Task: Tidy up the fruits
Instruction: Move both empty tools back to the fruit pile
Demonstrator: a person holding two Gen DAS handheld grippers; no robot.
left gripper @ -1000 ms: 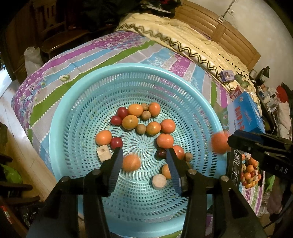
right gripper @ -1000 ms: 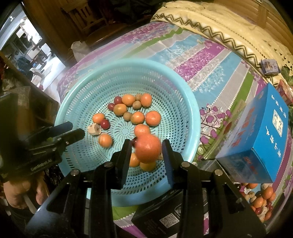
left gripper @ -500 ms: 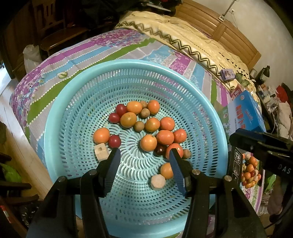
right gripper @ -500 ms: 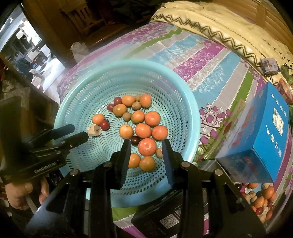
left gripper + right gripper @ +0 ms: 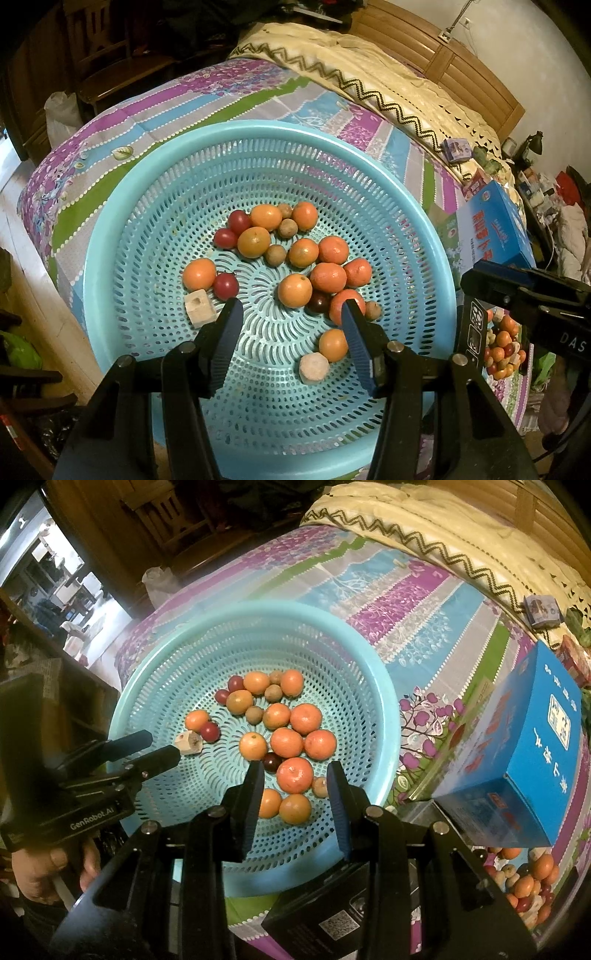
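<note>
We see a turquoise basket (image 5: 122,236) holding orange tangerines (image 5: 328,277) and dark red cherry tomatoes (image 5: 225,285). The bedsheet (image 5: 402,602) is striped purple, blue, green and grey; the box (image 5: 546,746) is blue.

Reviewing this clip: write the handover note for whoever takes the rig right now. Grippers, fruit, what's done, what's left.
Left hand-held gripper: open, empty, above the basket.
Right hand-held gripper: open, empty, above the basket's near side.
Done: oranges, small red fruits and brown ones lie loose in the basket.
Left: a mixed pile of fruit beside the blue box is not yet in the basket.
</note>
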